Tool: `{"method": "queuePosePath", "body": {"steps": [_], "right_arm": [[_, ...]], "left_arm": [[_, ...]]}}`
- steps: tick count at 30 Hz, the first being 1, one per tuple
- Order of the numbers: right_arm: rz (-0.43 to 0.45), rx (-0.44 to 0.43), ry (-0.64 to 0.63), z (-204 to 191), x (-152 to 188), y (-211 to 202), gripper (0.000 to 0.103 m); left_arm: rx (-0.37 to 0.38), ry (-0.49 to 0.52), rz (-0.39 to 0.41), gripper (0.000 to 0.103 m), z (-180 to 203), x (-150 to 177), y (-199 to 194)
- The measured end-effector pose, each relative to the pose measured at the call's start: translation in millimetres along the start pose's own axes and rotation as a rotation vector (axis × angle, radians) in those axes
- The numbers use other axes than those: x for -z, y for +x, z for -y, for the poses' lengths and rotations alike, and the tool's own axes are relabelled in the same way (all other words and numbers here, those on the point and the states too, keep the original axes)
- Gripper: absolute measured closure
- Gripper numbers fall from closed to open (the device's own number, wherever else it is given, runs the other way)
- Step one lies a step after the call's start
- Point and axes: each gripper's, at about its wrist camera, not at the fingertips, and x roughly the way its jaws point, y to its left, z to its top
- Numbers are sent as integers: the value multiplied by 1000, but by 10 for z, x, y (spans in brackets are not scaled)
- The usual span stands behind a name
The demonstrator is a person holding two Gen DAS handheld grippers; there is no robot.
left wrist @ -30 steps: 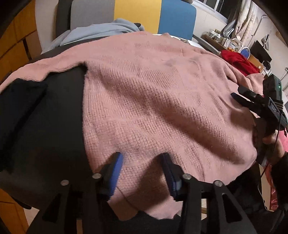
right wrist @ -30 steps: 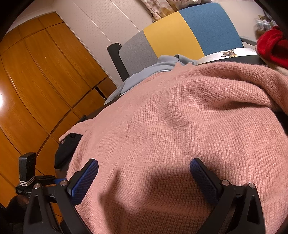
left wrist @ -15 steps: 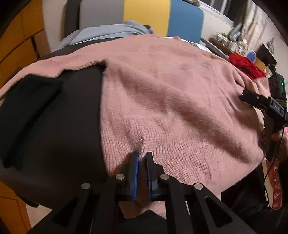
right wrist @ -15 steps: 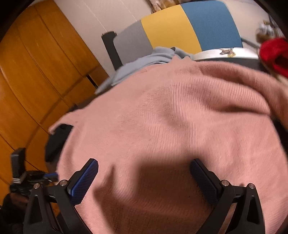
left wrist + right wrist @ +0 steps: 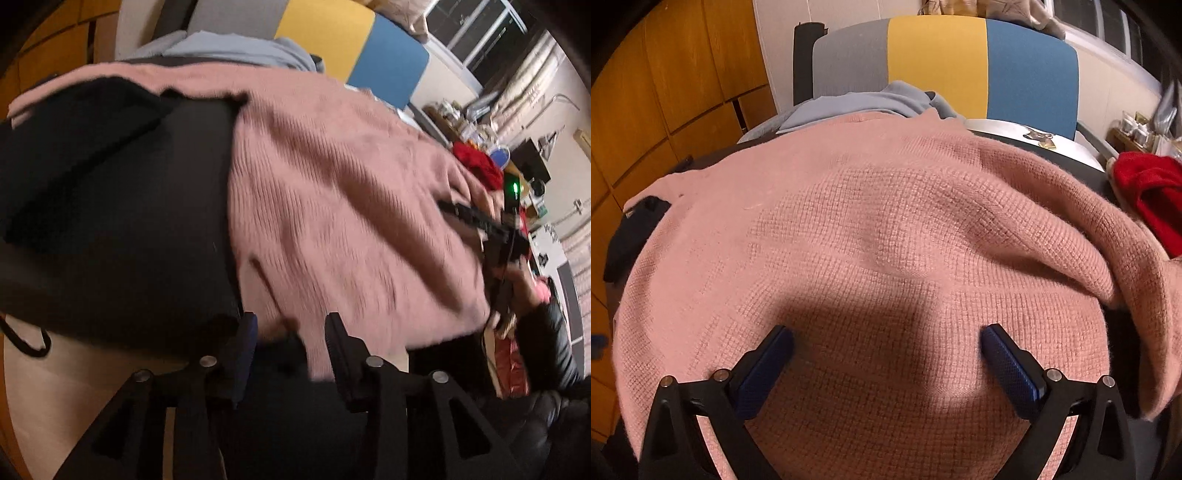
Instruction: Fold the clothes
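With the pink knit sweater [image 5: 879, 236] spread flat across the dark tabletop [image 5: 122, 236], the left gripper [image 5: 290, 330], its jaws just reopened at the near hem, and the spread right gripper [image 5: 886, 345] should each pinch one hem corner.

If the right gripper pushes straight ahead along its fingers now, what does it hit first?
Most likely the pink knit sweater: the right gripper hangs open over its spread body, nothing between the jaws. The gap to the fabric is hard to judge.

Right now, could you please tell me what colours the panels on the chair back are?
Grey, yellow and blue, side by side on the upholstered chair back; the right wrist view shows it best.
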Motion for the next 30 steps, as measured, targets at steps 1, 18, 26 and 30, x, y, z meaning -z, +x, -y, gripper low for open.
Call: {"method": "queuePosePath", "body": {"steps": [1,18,26,30], "right_arm": [[1,3,-3,-4,3,-1,0],[5,17,-6,-62,14,1,0],[6,14,-4,-40,13,-2,0],[7,12,-3,-31,13,-5,0]], "left_arm": [[2,-8,1,62,16,25,21],[63,-138,45,59,78,-226,207],[147,-230,42,95,-77,-199,269],[177,-247,127,96,-137,-228,7]]}}
